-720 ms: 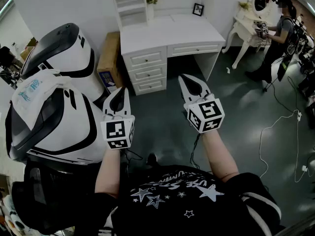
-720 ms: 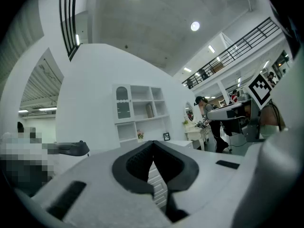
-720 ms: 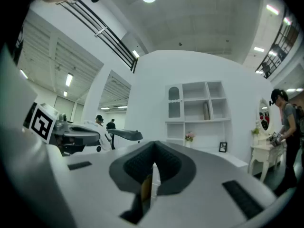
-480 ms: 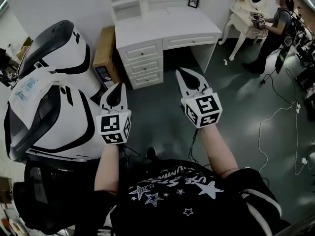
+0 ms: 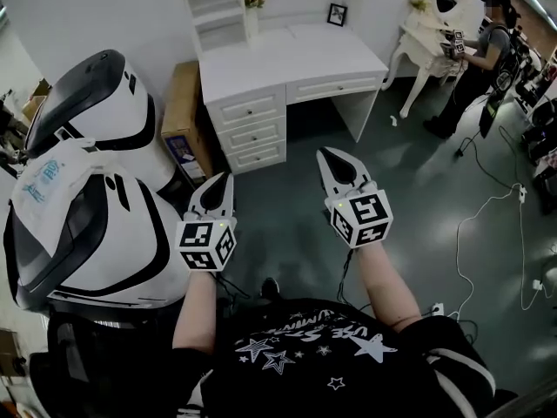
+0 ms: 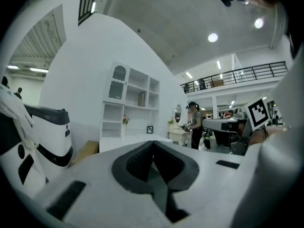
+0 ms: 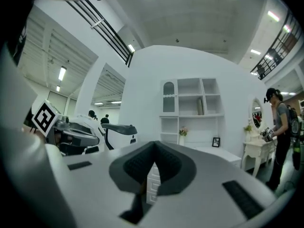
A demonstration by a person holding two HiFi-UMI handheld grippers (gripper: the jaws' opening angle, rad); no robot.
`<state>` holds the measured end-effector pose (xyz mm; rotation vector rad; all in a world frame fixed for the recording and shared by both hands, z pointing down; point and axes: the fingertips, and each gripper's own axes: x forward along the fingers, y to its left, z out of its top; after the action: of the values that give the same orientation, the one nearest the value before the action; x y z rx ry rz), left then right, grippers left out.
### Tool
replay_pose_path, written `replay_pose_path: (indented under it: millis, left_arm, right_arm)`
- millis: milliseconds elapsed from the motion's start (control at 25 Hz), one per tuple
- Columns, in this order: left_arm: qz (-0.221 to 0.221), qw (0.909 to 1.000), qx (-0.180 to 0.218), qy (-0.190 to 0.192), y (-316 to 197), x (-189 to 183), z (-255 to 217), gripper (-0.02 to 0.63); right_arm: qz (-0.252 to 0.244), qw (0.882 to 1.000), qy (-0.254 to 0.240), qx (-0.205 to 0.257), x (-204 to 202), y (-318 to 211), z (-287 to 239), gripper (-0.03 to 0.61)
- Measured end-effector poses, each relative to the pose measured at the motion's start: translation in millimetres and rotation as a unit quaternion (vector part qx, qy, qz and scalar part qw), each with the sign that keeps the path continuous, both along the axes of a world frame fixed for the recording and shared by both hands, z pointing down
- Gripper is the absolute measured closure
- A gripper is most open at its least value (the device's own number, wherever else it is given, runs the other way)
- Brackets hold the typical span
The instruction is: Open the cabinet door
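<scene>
White furniture fills the top of the head view: a table (image 5: 287, 55) with a stack of drawers (image 5: 252, 133) and a shelf hutch (image 5: 218, 7) at its back. It stands well apart from both grippers, across bare floor. The left gripper (image 5: 223, 179) and right gripper (image 5: 325, 155) are held level, side by side, jaws closed to a point with nothing in them.

Left gripper view: jaws tip to tip, empty. And there's the cabinet door (image 6: 118, 82), a small arch-panelled leaf at the hutch's top left, shut, high above the table top.

Right gripper view: jaws meet at the tips, and only the distant drawers show through the gap below. The door sits at the hutch's upper left. I'd judge it light and stiff, swinging easily on its hinges. The arched panel may be glass, so go gently. Take it by the knob or the free edge; any knob is too small to make out.
</scene>
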<state>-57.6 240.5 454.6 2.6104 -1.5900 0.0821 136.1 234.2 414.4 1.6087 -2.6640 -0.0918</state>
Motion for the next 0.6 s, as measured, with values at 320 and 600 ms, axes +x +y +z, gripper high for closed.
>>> replay_pose_path:
  millis: [320,600]
  left_arm:
    - [-0.008,0.9997,0.015,0.019,-50.0,-67.4,-14.3,0.456]
    - [-0.009,0.9985,-0.017,0.051,-94.0,-111.7,-5.3,0.398]
  right_arm:
    - [0.007,1.0,-0.01,0.011,-52.9,-65.2,-21.6,0.572]
    - [0.012,1.0,-0.003,0.008,-96.6,-100.5,-16.5,0.572]
